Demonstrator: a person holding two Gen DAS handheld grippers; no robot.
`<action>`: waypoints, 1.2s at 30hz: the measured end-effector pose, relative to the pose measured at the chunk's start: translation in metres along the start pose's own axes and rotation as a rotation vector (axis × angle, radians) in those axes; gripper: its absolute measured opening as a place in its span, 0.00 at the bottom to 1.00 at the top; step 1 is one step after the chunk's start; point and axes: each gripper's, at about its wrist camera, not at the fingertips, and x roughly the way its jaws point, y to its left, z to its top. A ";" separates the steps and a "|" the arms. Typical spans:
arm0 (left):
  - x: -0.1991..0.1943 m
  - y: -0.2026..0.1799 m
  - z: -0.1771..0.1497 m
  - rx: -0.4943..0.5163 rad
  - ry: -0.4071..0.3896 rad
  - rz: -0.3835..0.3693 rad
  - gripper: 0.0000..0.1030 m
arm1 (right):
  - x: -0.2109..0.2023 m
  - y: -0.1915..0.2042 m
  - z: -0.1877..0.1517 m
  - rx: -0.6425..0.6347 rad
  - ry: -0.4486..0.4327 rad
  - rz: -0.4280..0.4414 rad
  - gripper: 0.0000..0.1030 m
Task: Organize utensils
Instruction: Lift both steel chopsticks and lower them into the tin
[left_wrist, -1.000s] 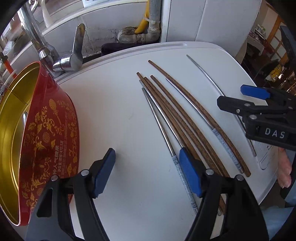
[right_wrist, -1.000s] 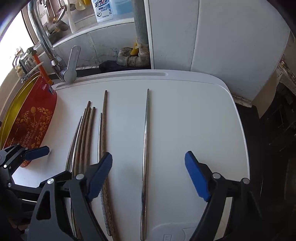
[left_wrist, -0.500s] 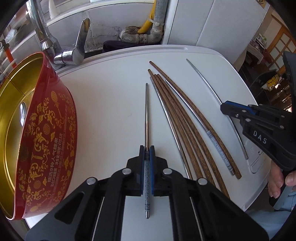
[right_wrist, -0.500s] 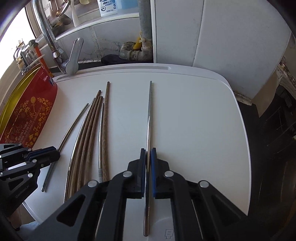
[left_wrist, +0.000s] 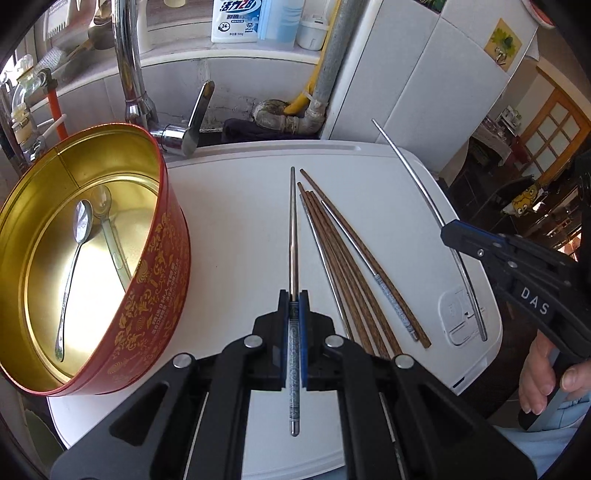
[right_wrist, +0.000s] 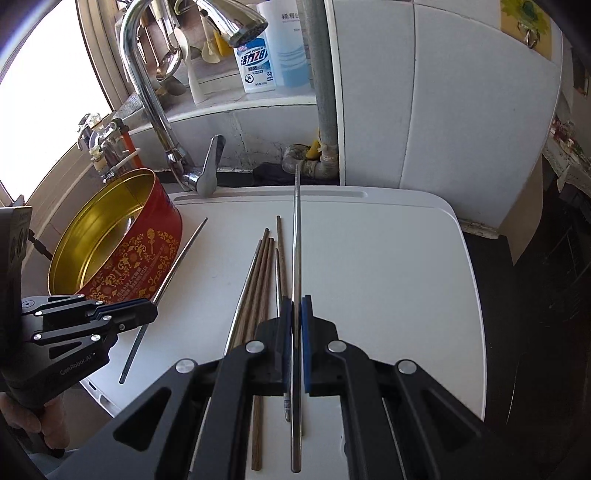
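My left gripper (left_wrist: 293, 295) is shut on a metal chopstick (left_wrist: 292, 229), which is raised above the white board (left_wrist: 229, 221) and points away from me. My right gripper (right_wrist: 296, 301) is shut on a second metal chopstick (right_wrist: 296, 229), also lifted. Each gripper shows in the other's view: the right gripper (left_wrist: 448, 232) at the right with its chopstick (left_wrist: 413, 173), the left gripper (right_wrist: 149, 310) at the left with its chopstick (right_wrist: 181, 258). Several wooden and metal chopsticks (left_wrist: 343, 258) (right_wrist: 258, 280) lie bundled on the board. A red-and-gold round tin (left_wrist: 159, 288) (right_wrist: 147, 251) stands left, holding two spoons (left_wrist: 79, 229).
A chrome faucet (left_wrist: 127, 62) (right_wrist: 147, 85) with a lever handle (left_wrist: 199, 110) rises behind the tin. A detergent bottle (left_wrist: 232, 18) stands on the back ledge, with pipes (left_wrist: 310, 110) below it. A person's hand (left_wrist: 543, 369) holds the right gripper. Past the board's right edge (right_wrist: 476, 295) the floor drops away.
Both grippers went from open to shut, each on a metal chopstick lying on the board. Both have since risen with their chopsticks, and the tin's inside has come into view.
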 end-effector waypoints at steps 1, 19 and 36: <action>-0.007 0.003 0.000 -0.008 -0.015 0.001 0.05 | -0.005 0.006 0.002 -0.011 -0.012 0.012 0.06; -0.122 0.092 -0.039 -0.183 -0.218 0.103 0.05 | -0.034 0.138 0.030 -0.219 -0.088 0.204 0.06; -0.126 0.171 -0.047 -0.307 -0.221 0.094 0.05 | 0.006 0.217 0.049 -0.316 -0.020 0.231 0.06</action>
